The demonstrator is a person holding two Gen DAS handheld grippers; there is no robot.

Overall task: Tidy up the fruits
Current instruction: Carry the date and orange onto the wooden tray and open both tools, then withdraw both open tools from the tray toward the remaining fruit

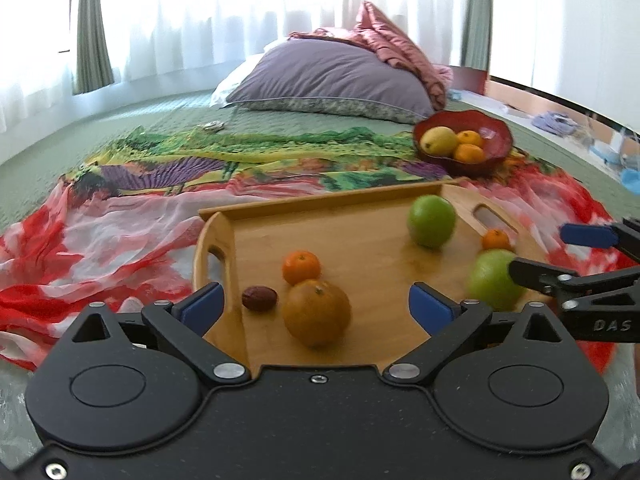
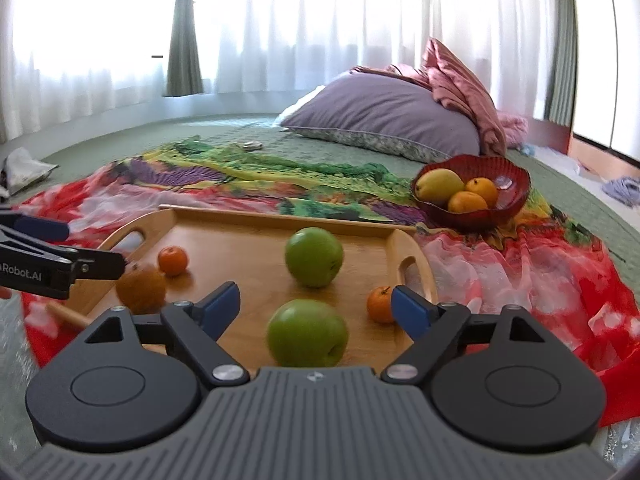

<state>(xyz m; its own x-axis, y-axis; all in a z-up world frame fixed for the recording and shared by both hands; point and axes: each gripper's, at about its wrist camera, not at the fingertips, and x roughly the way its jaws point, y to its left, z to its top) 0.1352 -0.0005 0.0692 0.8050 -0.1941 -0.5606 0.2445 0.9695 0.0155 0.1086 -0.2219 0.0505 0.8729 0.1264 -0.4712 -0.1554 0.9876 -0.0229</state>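
Observation:
A wooden tray [image 1: 360, 240] [image 2: 240, 248] lies on a colourful cloth on the bed. It carries a large orange [image 1: 316, 312] [image 2: 141, 288], two green apples [image 1: 431, 221] [image 2: 307, 332], two small mandarins [image 1: 301, 266] [image 2: 380, 304] and a brown date [image 1: 259, 298]. My left gripper [image 1: 318, 304] [image 2: 80, 244] stands open at the tray's left end, the large orange in front of its wide jaws, untouched. My right gripper [image 2: 316, 306] [image 1: 556, 252] is open over the right end, and the near apple lies loose between its fingers.
A red glass bowl [image 1: 500, 136] [image 2: 516, 200] with a yellow fruit and two oranges sits beyond the tray's right end. Farther back lie a purple pillow [image 1: 332, 76] and a pink blanket [image 2: 460, 80]. White curtains hang behind the bed, and clutter lies past its right edge.

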